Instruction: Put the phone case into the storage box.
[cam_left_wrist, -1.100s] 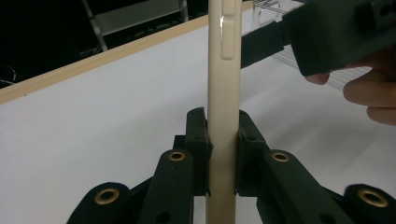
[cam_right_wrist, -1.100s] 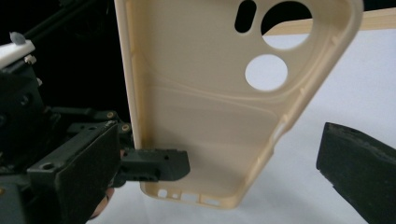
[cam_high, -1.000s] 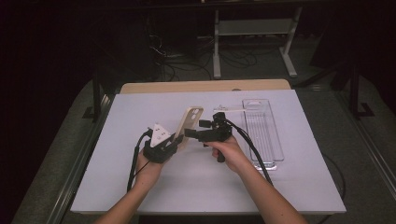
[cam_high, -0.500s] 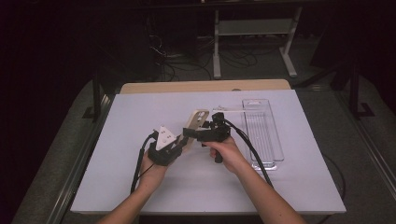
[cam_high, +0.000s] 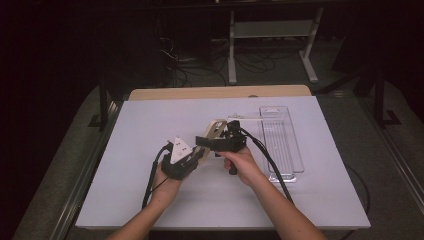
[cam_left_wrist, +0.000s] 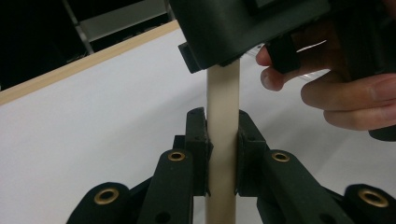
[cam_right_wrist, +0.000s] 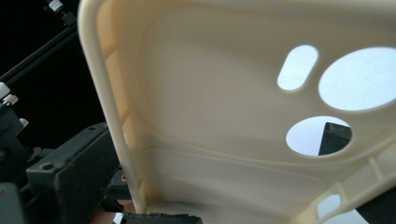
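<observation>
The phone case (cam_high: 216, 131), cream-coloured, is held up off the counter (cam_high: 125, 150) between the two tongs, near the counter's middle. In the left gripper view the case (cam_left_wrist: 223, 140) shows edge-on, a narrow pale strip standing upright between the left tongs (cam_left_wrist: 223, 144), whose two black pads press on it from both sides: they are pinching it. In the high view the left tongs (cam_high: 197, 156) sit at the case's lower end, with the grey three-cornered plate on top and the left hand (cam_high: 167, 182) behind them.

In the right gripper view the case (cam_right_wrist: 224, 116) is seen from its hollow inner side, with its raised rim at the left, two round camera holes and one oval hole at the upper right. A black jaw tip shows through the lower round hole. The right tongs (cam_high: 204, 141) reach across the case's upper part in the high view, gripped by the right hand (cam_high: 240, 162); whether they are spread or pressing on the case I cannot tell.

A clear tray (cam_high: 280, 142) lies on the counter just to the right of the hands.
</observation>
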